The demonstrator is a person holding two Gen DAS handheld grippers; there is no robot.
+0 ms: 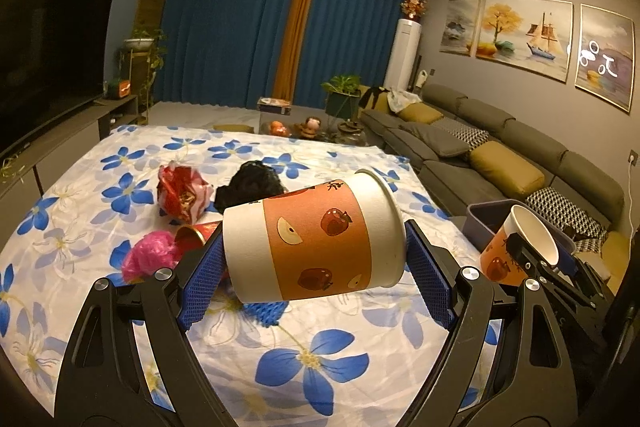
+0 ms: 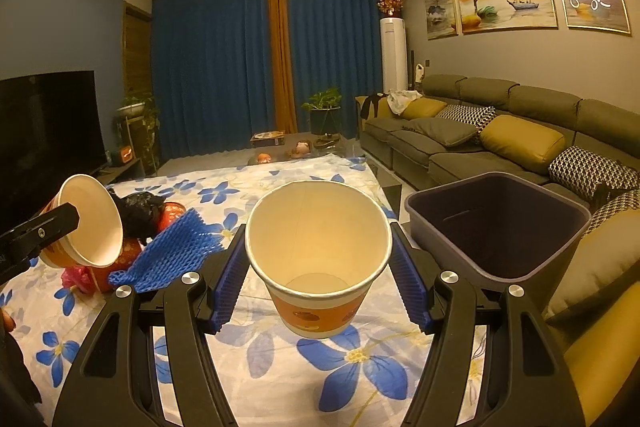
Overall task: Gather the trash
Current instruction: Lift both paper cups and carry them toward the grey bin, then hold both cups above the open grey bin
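Left wrist view: the left claw (image 1: 316,259) is spread wide and clamped end to end on a paper cup (image 1: 316,237) lying sideways, one blue pad on its base, the other on its rim, above the flowered desk (image 1: 312,367). Behind lie pink (image 1: 150,255), red (image 1: 182,193) and black (image 1: 250,183) trash. Right wrist view: the right claw (image 2: 318,269) grips a second cup (image 2: 318,251) by its sides, mouth toward the camera, beside the dark bin (image 2: 500,227).
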